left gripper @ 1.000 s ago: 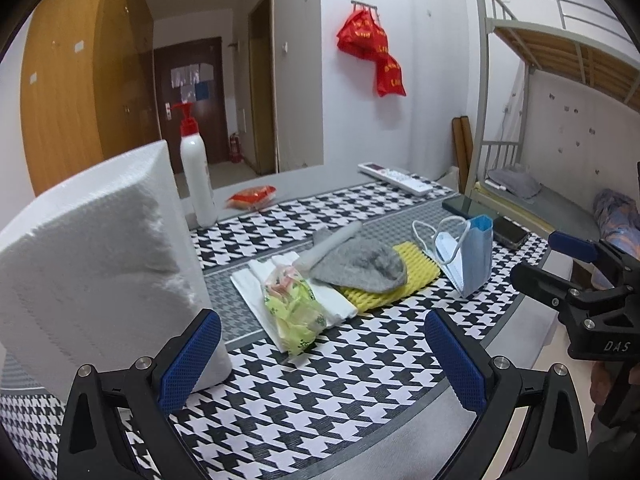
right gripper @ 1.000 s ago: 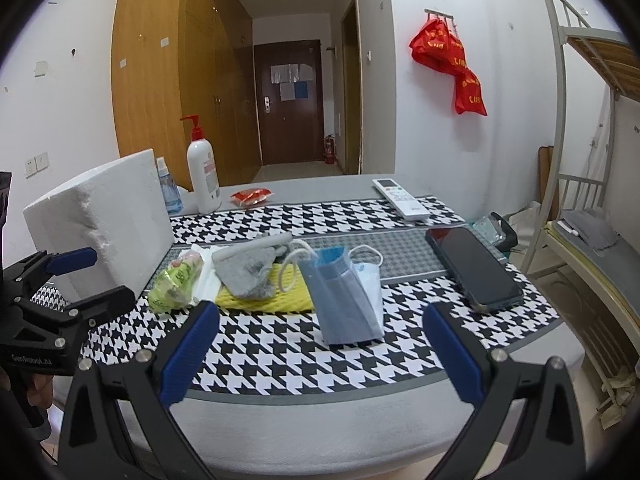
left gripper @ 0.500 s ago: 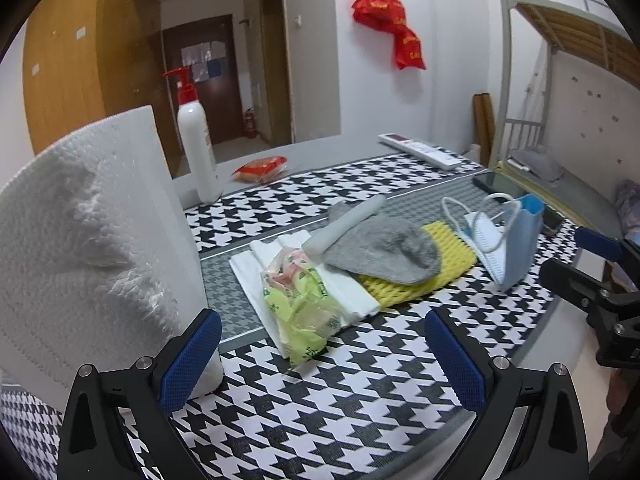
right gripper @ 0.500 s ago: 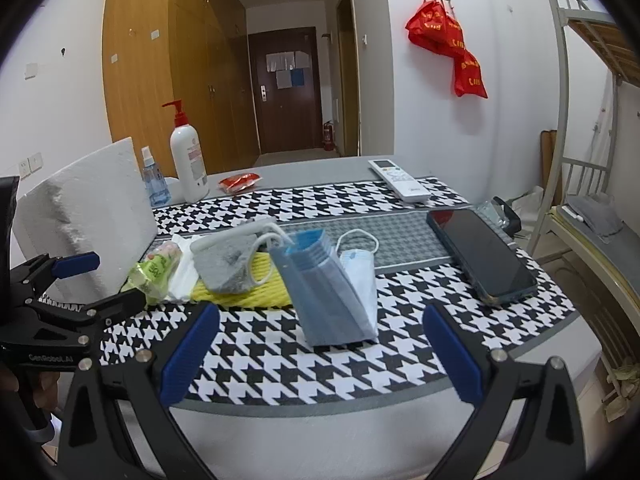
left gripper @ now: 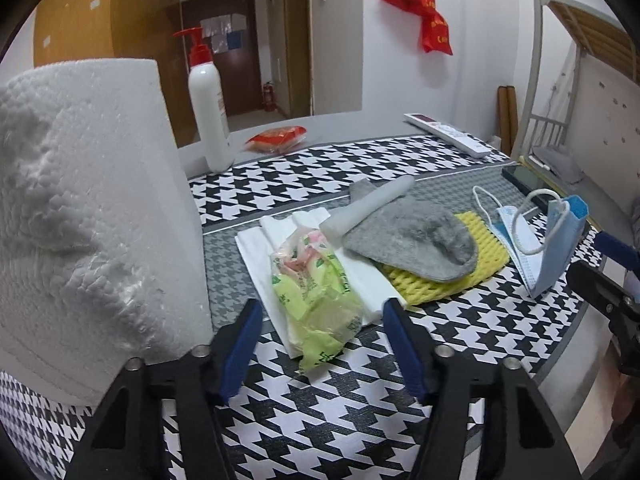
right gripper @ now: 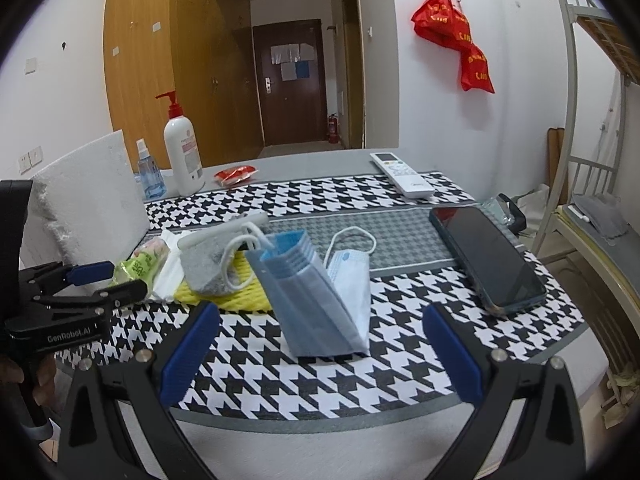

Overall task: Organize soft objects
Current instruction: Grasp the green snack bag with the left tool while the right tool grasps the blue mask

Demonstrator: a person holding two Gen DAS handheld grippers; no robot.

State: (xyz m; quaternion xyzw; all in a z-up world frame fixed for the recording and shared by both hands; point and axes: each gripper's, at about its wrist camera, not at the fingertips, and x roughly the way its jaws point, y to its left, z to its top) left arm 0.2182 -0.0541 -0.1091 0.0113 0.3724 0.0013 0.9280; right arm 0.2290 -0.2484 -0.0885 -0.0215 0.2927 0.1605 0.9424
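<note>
A green tissue pack [left gripper: 316,292] lies on folded white sheets [left gripper: 260,248] on the houndstooth tablecloth [left gripper: 320,412]. My left gripper [left gripper: 322,344] straddles the pack's near end; its jaws are closing, and a gap still shows on both sides of the pack. Behind it a grey sock [left gripper: 416,240] and a white foam tube [left gripper: 368,208] rest on a yellow foam net [left gripper: 440,276]. Blue face masks [right gripper: 308,300] stand just ahead of my right gripper [right gripper: 322,344], which is open and holds nothing. In the right wrist view the left gripper [right gripper: 108,280] shows beside the tissue pack [right gripper: 140,268].
A big white foam block [left gripper: 88,208] stands close on the left. A lotion bottle [left gripper: 210,116], spray bottle [right gripper: 150,172], red packet [left gripper: 276,138] and remote [right gripper: 400,174] sit at the back. A phone [right gripper: 484,256] lies at the right. A bunk bed [right gripper: 592,208] stands beyond the table.
My left gripper has moved forward and down to the green pack, and its jaws have narrowed from wide to about half. The right gripper has come closer to the masks.
</note>
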